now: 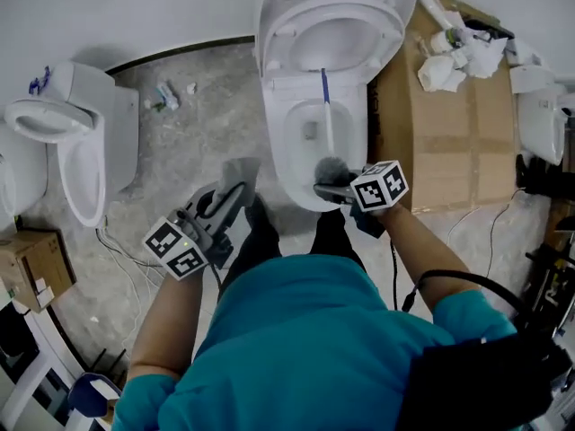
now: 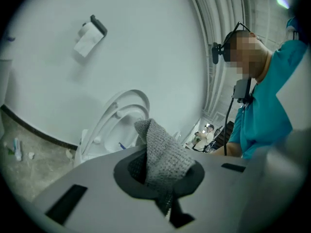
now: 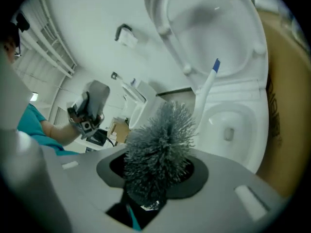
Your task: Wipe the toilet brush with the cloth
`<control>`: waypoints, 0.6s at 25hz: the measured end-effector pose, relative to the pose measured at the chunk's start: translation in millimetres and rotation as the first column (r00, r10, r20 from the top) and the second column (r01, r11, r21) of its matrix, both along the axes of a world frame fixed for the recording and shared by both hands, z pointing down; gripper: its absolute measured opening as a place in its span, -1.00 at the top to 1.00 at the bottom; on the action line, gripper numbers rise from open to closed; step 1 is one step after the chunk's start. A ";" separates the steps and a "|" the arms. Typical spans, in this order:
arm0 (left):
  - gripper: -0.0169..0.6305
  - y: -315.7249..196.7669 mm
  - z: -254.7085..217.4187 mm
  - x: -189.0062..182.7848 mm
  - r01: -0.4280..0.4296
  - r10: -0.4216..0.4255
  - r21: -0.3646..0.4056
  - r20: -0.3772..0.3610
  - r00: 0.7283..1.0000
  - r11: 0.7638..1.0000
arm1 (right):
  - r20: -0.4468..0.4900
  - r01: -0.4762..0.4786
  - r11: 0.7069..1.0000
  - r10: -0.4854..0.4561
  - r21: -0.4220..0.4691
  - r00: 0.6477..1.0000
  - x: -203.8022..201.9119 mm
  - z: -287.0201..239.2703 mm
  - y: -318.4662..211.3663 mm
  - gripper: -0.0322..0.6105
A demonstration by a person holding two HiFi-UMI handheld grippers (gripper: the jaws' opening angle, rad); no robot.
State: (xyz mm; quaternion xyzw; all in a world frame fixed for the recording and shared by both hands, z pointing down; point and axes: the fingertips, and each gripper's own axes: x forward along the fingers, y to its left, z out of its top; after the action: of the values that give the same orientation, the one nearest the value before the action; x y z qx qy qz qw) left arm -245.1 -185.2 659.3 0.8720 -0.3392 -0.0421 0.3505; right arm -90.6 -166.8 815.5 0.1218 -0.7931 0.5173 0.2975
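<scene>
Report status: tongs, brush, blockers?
Left tongs shut on cloth. Right tongs shut on brush, bristle end, above toilet. Cloth and brush apart, nothing between them.

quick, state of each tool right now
Left tool: closed on the grey cloth.
Right tool: closed on the toilet brush.

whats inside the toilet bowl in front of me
Bare white bowl with its drain opening; nothing lying inside that shows. The toilet brush, held over it by the right tool, covers a strip and the near edge.
</scene>
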 end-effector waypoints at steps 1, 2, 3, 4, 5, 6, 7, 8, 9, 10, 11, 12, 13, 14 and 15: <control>0.91 -3.2 -20.3 -2.1 -0.013 0.013 0.031 0.000 1.000 0.999 | 0.032 -0.025 0.999 0.024 0.033 0.999 -5.2 -33.3 -8.5 0.40; 0.91 -7.6 -40.9 -4.0 -0.027 0.027 0.066 0.002 1.000 0.997 | 0.063 -0.049 0.996 0.044 0.070 0.997 -10.3 -66.6 -17.3 0.39; 0.91 -13.3 -61.6 -5.5 -0.044 0.043 0.107 0.007 0.999 0.993 | 0.094 -0.070 0.991 0.059 0.115 0.994 -15.2 -99.6 -26.2 0.39; 0.91 -20.4 -82.2 -6.2 -0.064 0.062 0.153 0.015 0.998 0.986 | 0.123 -0.091 0.983 0.071 0.160 0.990 -19.4 -131.5 -35.1 0.39; 0.91 -28.2 -102.6 -5.9 -0.086 0.083 0.203 0.026 0.996 0.975 | 0.153 -0.117 0.974 0.088 0.193 0.984 -22.6 -161.4 -43.5 0.39; 0.91 -35.9 -122.6 -4.2 -0.110 0.103 0.253 0.042 0.994 0.961 | 0.185 -0.148 0.968 0.111 0.203 0.977 -24.5 -187.8 -50.4 0.39; 0.91 -41.9 -142.0 -1.1 -0.134 0.122 0.300 0.060 0.991 0.945 | 0.214 -0.179 0.964 0.137 0.196 0.967 -24.8 -209.5 -54.5 0.39; 0.91 -45.8 -159.9 3.1 -0.155 0.137 0.338 0.078 0.987 0.928 | 0.234 -0.201 0.962 0.156 0.184 0.960 -23.7 -225.7 -54.4 0.40; 0.91 -48.1 -176.1 8.1 -0.175 0.149 0.367 0.097 0.984 0.913 | 0.244 -0.208 0.962 0.161 0.179 0.956 -21.5 -236.9 -50.2 0.40; 0.91 -49.5 -190.4 13.7 -0.193 0.160 0.389 0.117 0.980 0.901 | 0.244 -0.197 0.962 0.148 0.189 0.958 -18.9 -244.9 -42.6 0.40; 0.91 -50.5 -202.9 19.9 -0.210 0.168 0.406 0.136 0.976 0.889 | 0.235 -0.170 0.961 0.118 0.217 0.965 -15.7 -251.2 -33.1 0.40; 0.91 -50.5 -213.5 27.0 -0.223 0.173 0.420 0.156 0.973 0.879 | 0.220 -0.137 0.957 0.080 0.254 0.972 -11.0 -257.0 -23.2 0.41; 0.91 -49.5 -222.5 35.2 -0.233 0.173 0.433 0.174 0.969 0.871 | 0.206 -0.104 0.950 0.044 0.293 0.978 -4.1 -263.4 -14.6 0.41; 0.91 -47.4 -230.4 45.1 -0.241 0.171 0.447 0.192 0.966 0.861 | 0.193 -0.078 0.940 0.013 0.331 0.981 4.9 -270.9 -8.7 0.41; 0.91 -44.4 -237.4 57.0 -0.251 0.169 0.463 0.212 0.963 0.850 | 0.183 -0.055 0.927 -0.015 0.371 0.983 15.5 -279.3 -5.8 0.41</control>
State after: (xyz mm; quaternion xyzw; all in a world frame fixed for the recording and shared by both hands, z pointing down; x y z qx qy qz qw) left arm -188.2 -229.6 421.9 0.9641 -0.2477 -0.0154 0.0941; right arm -75.1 -172.6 536.2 0.1364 -0.8998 0.3685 0.1895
